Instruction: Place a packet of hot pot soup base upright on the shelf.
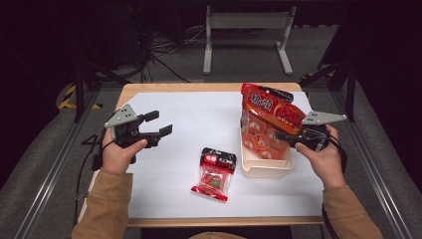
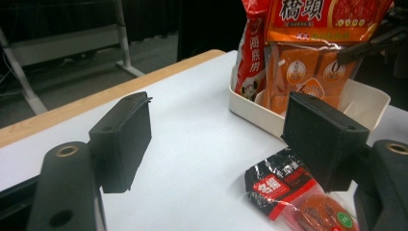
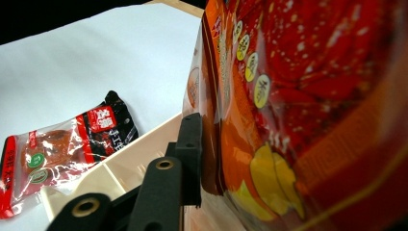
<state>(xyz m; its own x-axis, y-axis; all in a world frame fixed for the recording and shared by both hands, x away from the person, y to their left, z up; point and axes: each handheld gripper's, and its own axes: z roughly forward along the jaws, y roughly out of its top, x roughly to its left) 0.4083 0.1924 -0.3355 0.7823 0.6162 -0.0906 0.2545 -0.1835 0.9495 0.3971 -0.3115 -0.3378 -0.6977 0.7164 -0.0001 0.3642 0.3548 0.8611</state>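
1. A person sits at a white-topped table with a pale wooden rim [image 1: 149, 88], holding a black two-jaw gripper in each hand. The work in hand looks like packing food packets into a tray.

2. The right gripper [image 1: 284, 136] holds a large glossy orange-and-red plastic food bag [image 1: 272, 110]. The bag sits between its jaws, which are set fairly narrow. In the right gripper view one black jaw lies flat against the bag's side [image 3: 308, 110]; the other jaw is hidden behind the bag.

3. The bag stands tilted over a shallow cream plastic tray [image 1: 267, 170] at the table's right side, its lower end inside. It is likely gripped by its side so it can be slid in upright beside the orange sachet packs already standing there [image 2: 308, 77].

4. The left gripper [image 1: 158, 123] hangs above the table's left part with its jaws wide apart and nothing between them. It seems to be waiting its turn.

5. A small red, black and clear plastic packet [image 1: 215, 173] lies flat on the table, just left of the tray and well apart from the left gripper. It is probably next to be packed.
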